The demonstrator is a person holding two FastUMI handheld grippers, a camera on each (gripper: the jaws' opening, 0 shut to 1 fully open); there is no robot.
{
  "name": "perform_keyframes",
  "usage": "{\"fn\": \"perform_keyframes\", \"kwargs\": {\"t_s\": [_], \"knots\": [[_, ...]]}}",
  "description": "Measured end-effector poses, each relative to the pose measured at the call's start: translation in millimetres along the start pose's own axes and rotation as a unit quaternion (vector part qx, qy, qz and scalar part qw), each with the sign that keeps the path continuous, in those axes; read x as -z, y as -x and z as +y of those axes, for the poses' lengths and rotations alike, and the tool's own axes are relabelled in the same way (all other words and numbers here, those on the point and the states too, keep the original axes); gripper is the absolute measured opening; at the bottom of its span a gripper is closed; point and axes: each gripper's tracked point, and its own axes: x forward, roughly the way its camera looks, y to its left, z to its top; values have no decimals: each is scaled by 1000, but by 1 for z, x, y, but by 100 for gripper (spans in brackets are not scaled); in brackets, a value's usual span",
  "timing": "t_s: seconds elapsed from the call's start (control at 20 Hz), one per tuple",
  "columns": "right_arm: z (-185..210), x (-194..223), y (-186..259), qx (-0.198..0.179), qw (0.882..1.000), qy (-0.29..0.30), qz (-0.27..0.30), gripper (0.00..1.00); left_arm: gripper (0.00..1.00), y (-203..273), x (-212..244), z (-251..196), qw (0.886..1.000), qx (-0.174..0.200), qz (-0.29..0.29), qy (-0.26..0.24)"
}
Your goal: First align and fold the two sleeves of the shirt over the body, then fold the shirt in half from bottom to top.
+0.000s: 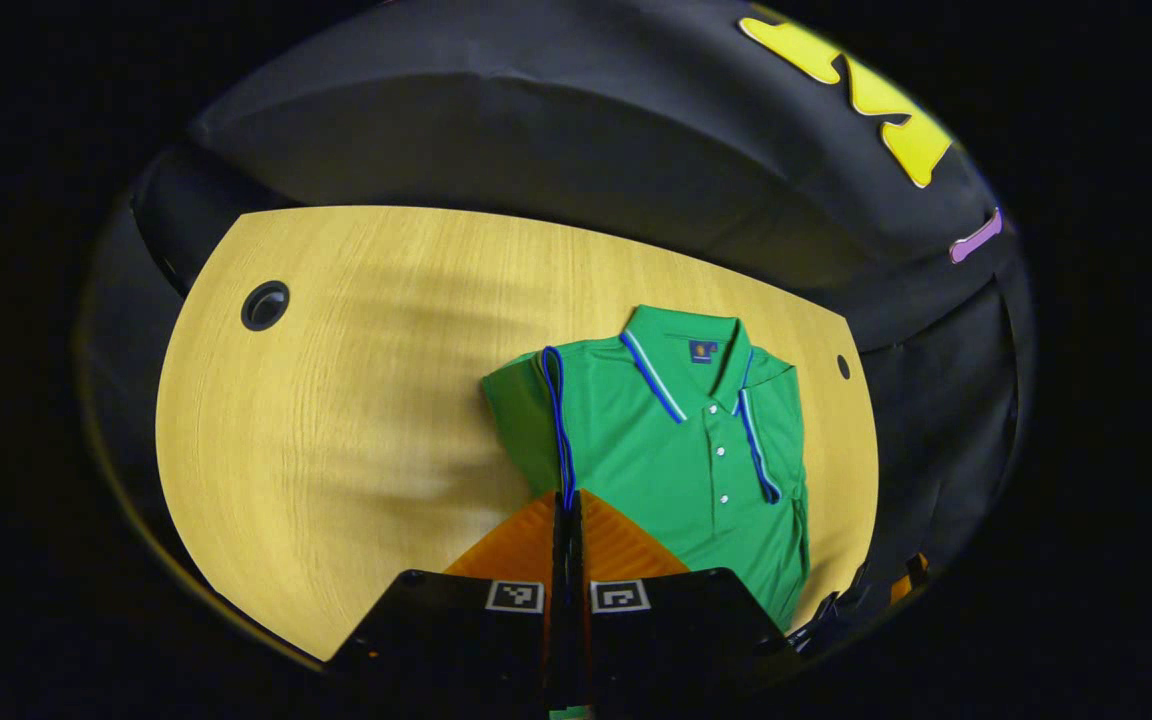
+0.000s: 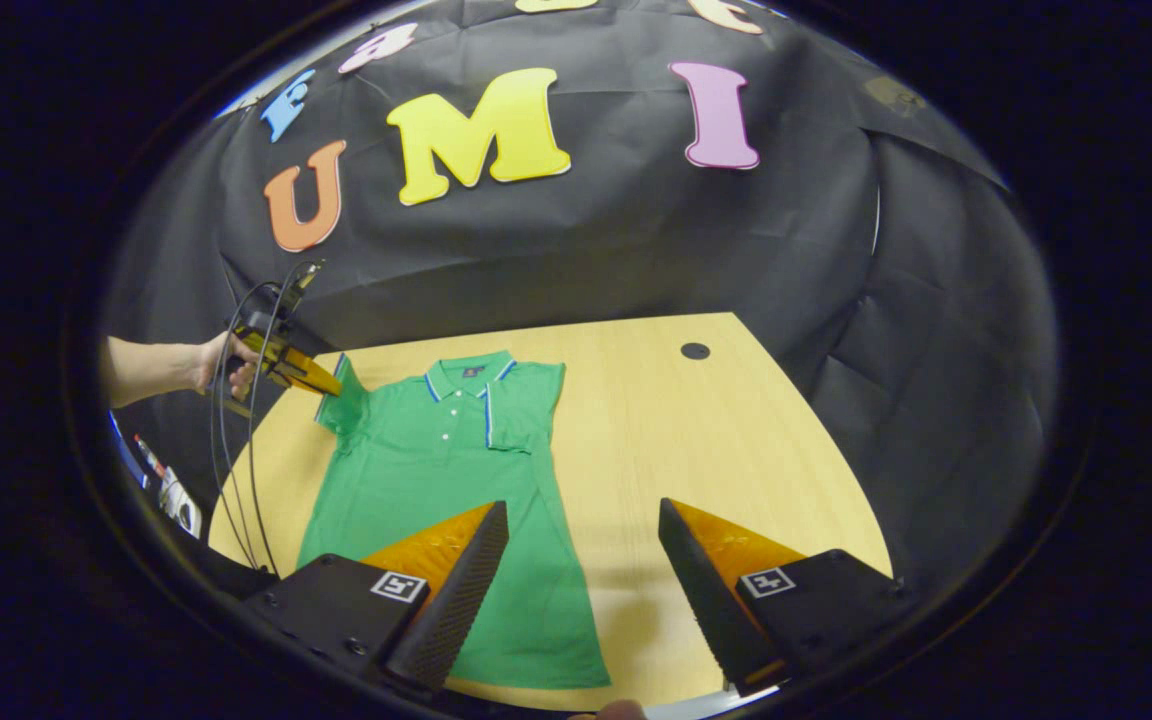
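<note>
1. Left gripper view: the left gripper has its fingers pressed together on the blue-trimmed cuff of one sleeve, lifted off the table. The green shirt lies collar-away just beyond the fingertips, toward the right half of the tabletop. The other sleeve already lies folded over the chest beside the button placket.

2. Right gripper view: the right gripper hangs over the shirt's lower part with its fingers spread wide and nothing between them; one finger is above the hem area, the other above bare wood. The shirt lies flat with its collar toward the booth wall. At the far left a hand holds the left gripper, which pinches the raised sleeve at the shirt's shoulder corner. The folded sleeve rests on the body.

3. Step in hand, as a judgement: the second sleeve fold, with the first done and the bottom-to-top fold not yet begun.

4. Next move calls for carrying the pinched cuff inward across the chest, laying it level with the folded sleeve, then opening the fingers; the right gripper seems placed to take the hem afterwards.
</note>
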Motion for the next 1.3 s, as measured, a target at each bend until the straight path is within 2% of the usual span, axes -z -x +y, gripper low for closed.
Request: {"fn": "perform_keyframes", "kwargs": {"t_s": [0.1, 0.15, 0.2, 0.25, 0.3, 0.35, 0.5, 0.6, 0.7, 0.75, 0.8, 0.85, 0.9, 0.95, 1.0, 1.05, 1.1, 1.15, 1.2, 1.25, 1.3], "knots": [[-2, -1, 3, -6, 1000, -5, -6, 93, 3, -5, -1, -16, 1000, -1, 2, -17], [-5, -2, 4, -6, 1000, -4, -9, 98, 3, -10, -1, -23, 1000, -3, 5, -19], [-7, -2, 5, -6, 1000, -5, -10, 93, 3, -17, 0, -30, 1000, -4, 6, -18], [-9, -1, 6, -5, 1000, -9, -10, 98, 3, -25, 1, -35, 1000, -6, 10, -14], [-12, 0, 8, -3, 1000, -13, -10, 93, 3, -32, 6, -41, 1000, -8, 20, -9], [-16, 2, 9, 1, 1000, -17, -9, 98, 3, -39, 11, -46, 1000, -12, 29, -3], [-27, 8, 13, 12, 1000, -21, -6, 98, 4, -54, 18, -62, 999, -11, 37, 14], [-31, 6, 16, 17, 1000, -22, -10, 97, 16, -57, 17, -71, 999, -5, 31, 19], [-31, 2, 16, 15, 999, -23, -16, 97, 46, -52, 14, -78, 1000, 1, 18, 18], [-29, -1, 16, 10, 999, -27, -19, 93, 64, -48, 11, -77, 1000, -4, 13, 21], [-25, -3, 15, 5, 999, -28, -21, 97, 82, -44, 14, -76, 1000, -8, 8, 25], [-22, -4, 13, 1, 999, -24, -22, 97, 100, -37, 14, -75, 1000, -10, 2, 28], [-19, -7, 12, 0, 1000, -16, -25, 97, 100, -28, 16, -74, 1000, -10, -6, 28], [-14, -10, 12, -5, 1000, -5, -27, 92, 100, -19, 17, -73, 1000, -12, -15, 22], [-9, -13, 11, -8, 999, 8, -30, 97, 100, -7, 19, -71, 999, -15, -28, 15], [-6, -16, 10, -9, 999, 23, -34, 97, 100, 5, 20, -70, 999, -19, -43, 8], [0, -20, 9, -13, 998, 38, -38, 97, 92, 17, 23, -69, 998, -22, -59, 4], [8, -22, 8, -20, 998, 52, -40, 97, 100, 30, 28, -70, 997, -25, -73, 2], [16, -24, 7, -28, 997, 62, -39, 92, 100, 47, 37, -71, 996, -26, -88, 2], [24, -25, 6, -39, 996, 69, -38, 97, 100, 59, 46, -71, 995, -25, -97, 1], [33, -25, 6, -49, 995, 76, -37, 93, 100, 73, 57, -72, 994, -23, -109, -1]]}}
